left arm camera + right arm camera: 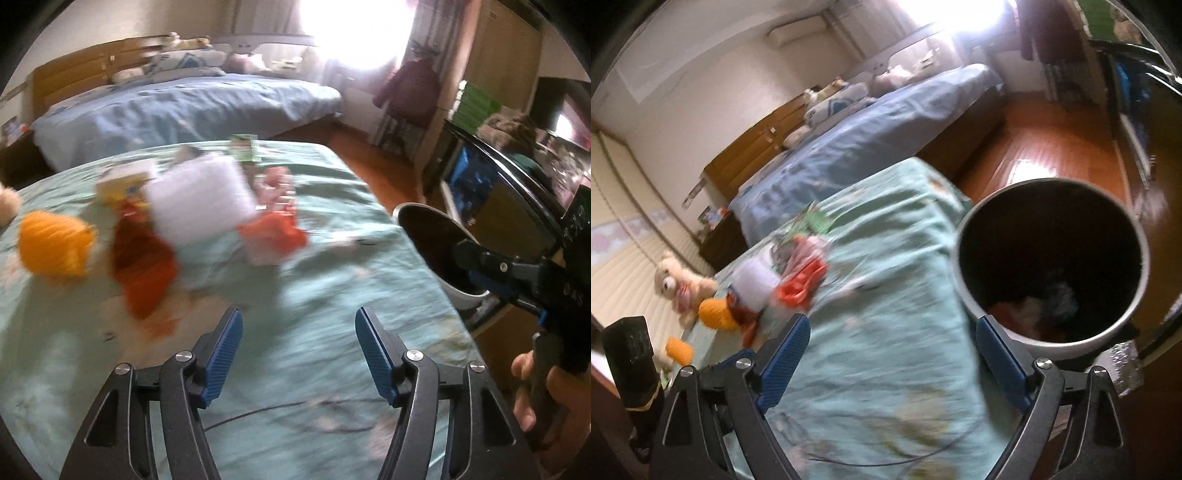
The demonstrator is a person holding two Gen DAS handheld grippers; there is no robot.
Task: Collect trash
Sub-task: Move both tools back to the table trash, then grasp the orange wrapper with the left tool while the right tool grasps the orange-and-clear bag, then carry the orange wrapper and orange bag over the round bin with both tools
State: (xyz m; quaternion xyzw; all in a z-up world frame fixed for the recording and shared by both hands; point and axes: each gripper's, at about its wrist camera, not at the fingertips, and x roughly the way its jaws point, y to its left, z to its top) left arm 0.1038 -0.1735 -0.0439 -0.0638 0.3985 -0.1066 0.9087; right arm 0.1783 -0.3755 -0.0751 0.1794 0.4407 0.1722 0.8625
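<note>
Left wrist view: left hand-held gripper (298, 350) part open, nothing between the jaws.
Right wrist view: right hand-held gripper (892, 360) spread wide, empty, beside the bin (1049, 332).
Trash location: blurred pile (207, 206) of wrappers and white paper on the green bed cover (332, 288), well apart from both grippers.
Bin contents: some scraps already at the bottom.
Risk, wrong pick: orange yarn ball (55, 243) and plush toy (674, 286) close to the pile; easily grabbed as trash.
Risk, snag: loose cover pinched with a wrapper, scattering the pile.
Risk, miss: bin beyond the bed edge; early release onto the floor.
</note>
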